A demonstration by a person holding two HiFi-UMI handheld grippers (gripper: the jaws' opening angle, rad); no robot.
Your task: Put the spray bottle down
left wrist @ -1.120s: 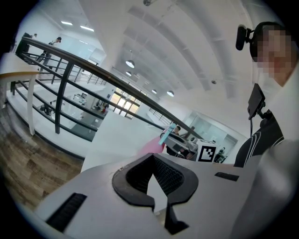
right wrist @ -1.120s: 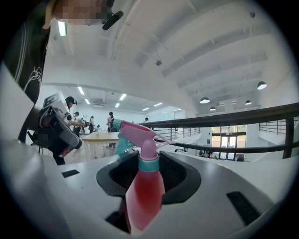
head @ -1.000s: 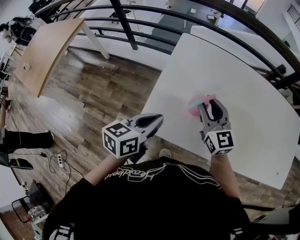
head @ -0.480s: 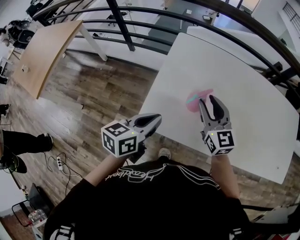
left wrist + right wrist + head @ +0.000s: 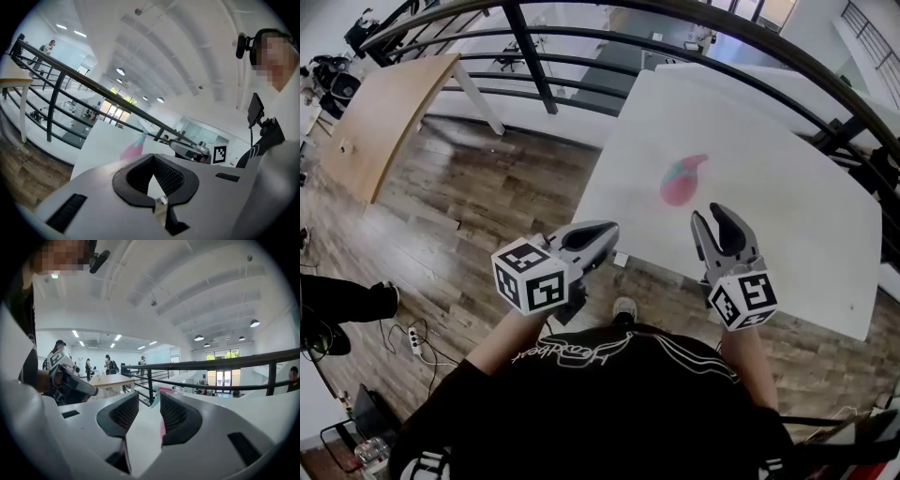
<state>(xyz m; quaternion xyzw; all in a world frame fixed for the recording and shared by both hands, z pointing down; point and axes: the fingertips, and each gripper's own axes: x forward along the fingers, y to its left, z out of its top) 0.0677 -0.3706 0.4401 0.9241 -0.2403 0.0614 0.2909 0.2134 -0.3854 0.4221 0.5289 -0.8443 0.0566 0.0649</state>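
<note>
The pink spray bottle [image 5: 682,181] with its teal head lies on its side on the white table [image 5: 787,216]. My right gripper [image 5: 711,215] is open and empty, a short way nearer me than the bottle and apart from it. In the right gripper view the bottle [image 5: 163,390] shows beyond the right gripper [image 5: 149,401], partly behind one jaw. My left gripper [image 5: 607,229] hovers off the table's left edge above the floor, shut on nothing. Past the left gripper [image 5: 153,155] in its own view, the bottle [image 5: 134,146] lies farther off.
A black metal railing [image 5: 581,37] runs behind the table. A wooden table [image 5: 384,112] stands at the far left on the wood floor [image 5: 487,187]. A power strip and cables [image 5: 417,323] lie on the floor at lower left. Distant people [image 5: 86,365] stand in the hall.
My right gripper has let go of the spray bottle and drawn back towards me. The bottle stays lying on the table. The left gripper has barely moved.
</note>
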